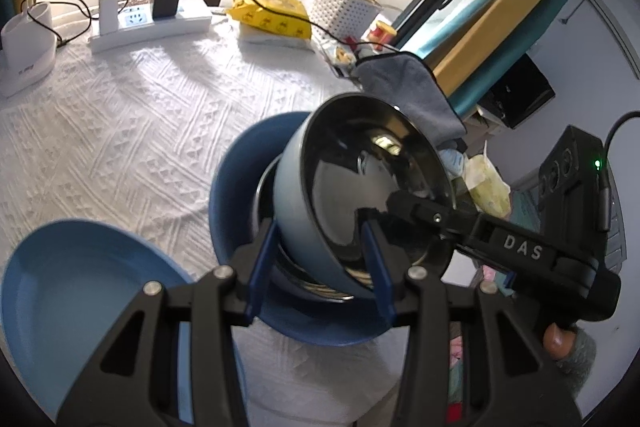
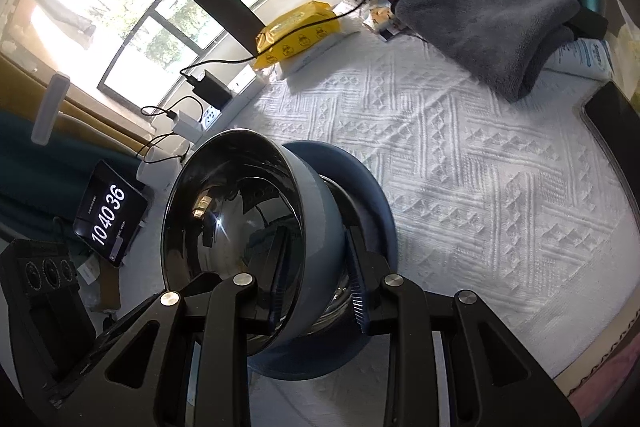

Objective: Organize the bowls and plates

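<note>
A bowl (image 1: 320,187), pale blue outside and steel inside, hangs tilted over a dark blue deep plate (image 1: 232,187) with steel bowls (image 1: 304,279) nested in it. My left gripper (image 1: 316,263) is shut on the bowl's near wall, one blue pad outside and one inside. My right gripper (image 1: 384,207) comes in from the right and pinches the rim. In the right wrist view the right gripper (image 2: 318,287) clamps the bowl (image 2: 240,211), one finger inside and one outside, above the dark blue plate (image 2: 368,187). A lighter blue plate (image 1: 80,287) lies at lower left.
White textured cloth (image 2: 460,167) covers the table. At the back stand a power strip with chargers (image 1: 152,23), a yellow wipes pack (image 1: 272,11), a white basket (image 1: 340,7) and a folded grey towel (image 2: 492,15). A tablet clock (image 2: 108,215) lies at the left, a dark tray (image 2: 612,131) at the right.
</note>
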### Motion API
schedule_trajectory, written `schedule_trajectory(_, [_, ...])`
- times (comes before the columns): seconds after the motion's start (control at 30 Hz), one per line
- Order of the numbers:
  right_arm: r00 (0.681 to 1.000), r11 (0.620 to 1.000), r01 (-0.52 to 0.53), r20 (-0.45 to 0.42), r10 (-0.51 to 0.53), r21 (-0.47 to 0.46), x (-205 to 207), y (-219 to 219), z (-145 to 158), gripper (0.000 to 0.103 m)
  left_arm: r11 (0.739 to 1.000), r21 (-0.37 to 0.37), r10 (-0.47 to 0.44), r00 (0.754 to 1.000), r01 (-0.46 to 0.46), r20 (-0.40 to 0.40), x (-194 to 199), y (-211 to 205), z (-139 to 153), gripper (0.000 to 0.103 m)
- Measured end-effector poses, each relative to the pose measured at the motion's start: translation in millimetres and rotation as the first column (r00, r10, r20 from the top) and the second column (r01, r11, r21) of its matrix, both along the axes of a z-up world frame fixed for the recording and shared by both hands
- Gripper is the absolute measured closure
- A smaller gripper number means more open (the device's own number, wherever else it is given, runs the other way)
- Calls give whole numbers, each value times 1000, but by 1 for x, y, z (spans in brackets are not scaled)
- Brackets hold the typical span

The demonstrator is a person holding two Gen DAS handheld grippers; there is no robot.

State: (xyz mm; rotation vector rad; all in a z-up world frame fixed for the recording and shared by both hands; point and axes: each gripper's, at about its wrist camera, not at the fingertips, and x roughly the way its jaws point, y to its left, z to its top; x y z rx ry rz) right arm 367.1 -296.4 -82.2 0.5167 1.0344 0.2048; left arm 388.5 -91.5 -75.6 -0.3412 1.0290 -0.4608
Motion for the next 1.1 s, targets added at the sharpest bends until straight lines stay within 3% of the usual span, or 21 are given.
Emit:
schedule_trajectory(0.53, [1000, 999, -5, -10, 6, 42, 2, -6, -7, 69, 1000, -11, 20, 999, -20, -41, 6, 5, -6, 57])
schedule_trajectory(0.7, [1000, 999, 10, 4, -10, 34, 0, -8, 2, 62, 999, -6, 35, 999, -35, -18, 4, 11, 2, 57])
schedule_trajectory(1.1, [998, 999, 39, 43, -39, 8, -11, -21, 27, 62, 998, -42, 43, 999, -42, 31, -4, 25, 31, 57])
